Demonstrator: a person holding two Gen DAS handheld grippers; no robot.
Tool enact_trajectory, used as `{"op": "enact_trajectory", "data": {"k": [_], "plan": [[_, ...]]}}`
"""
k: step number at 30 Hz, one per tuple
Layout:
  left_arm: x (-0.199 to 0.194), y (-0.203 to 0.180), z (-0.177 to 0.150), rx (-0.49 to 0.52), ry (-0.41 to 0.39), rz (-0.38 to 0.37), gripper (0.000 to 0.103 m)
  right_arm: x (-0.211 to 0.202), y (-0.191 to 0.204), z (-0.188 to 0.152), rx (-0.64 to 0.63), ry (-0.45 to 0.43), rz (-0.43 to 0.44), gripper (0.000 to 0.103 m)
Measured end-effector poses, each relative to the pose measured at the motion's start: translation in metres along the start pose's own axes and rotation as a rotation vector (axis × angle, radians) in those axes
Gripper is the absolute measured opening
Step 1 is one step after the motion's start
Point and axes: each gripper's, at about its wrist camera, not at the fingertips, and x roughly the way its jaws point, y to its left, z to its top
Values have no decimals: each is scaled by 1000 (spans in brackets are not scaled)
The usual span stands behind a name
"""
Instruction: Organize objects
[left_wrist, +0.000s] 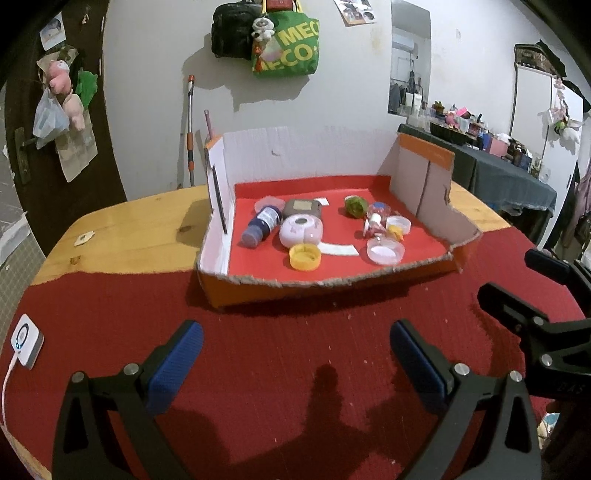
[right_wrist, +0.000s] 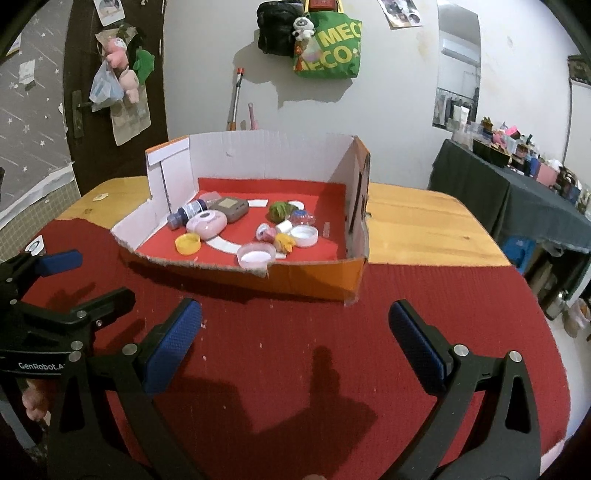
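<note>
- box: a torn cardboard box with orange outer walls, white inner walls and a red floor, standing on the red mat in the middle of the table, ahead of both claws; its near wall is ragged and low.
- table: light wood, bare behind and beside the box.
- red mat: covers the near half of the table, under the box and under both claws.
- left claw: wide apart, holding nothing, hanging over the mat in front of the box.
- right claw: also spread wide and holding nothing, over the mat near the box's right front corner.
- green bag: hangs on the wall behind the table.
- grey case: lies at the back left of the box floor.
- pink round case: just in front of the grey case, touching it.
- dark blue bottle: on its side, left of the pink round case.
- clear lid: near the front right of the box floor.
- yellow cap: near the front edge, just in front of the pink round case.
- white cap: right of a small cluster of toys.
- green ball: toward the back right of the floor.
- white puck: a small device with a cable, at the left edge of the mat.
</note>
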Motion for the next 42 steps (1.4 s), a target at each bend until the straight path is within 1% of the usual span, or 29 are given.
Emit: {"op": "enact_trajectory", "data": {"k": [9,19,23,26,33,42], "plan": [[1,0,-15,-9,26,11,103,4,0,-18,7,45,2,103],[12,1,-23,-8,73,31,103,20,-1,-28,7,112,5,103],[18,0,-21,-8,94,32,103,25,-2,-28,2,138,-2,103],[26,-1,-20,-1,131,51,103,29,-3,-28,1,156,-11,103],[40,5,-21,-32,205,20,103,39,-3,-29,-6,206,-13,103],[40,4,-23,-35,212,23,103,46,-7,-31,14,255,2,103]]}}
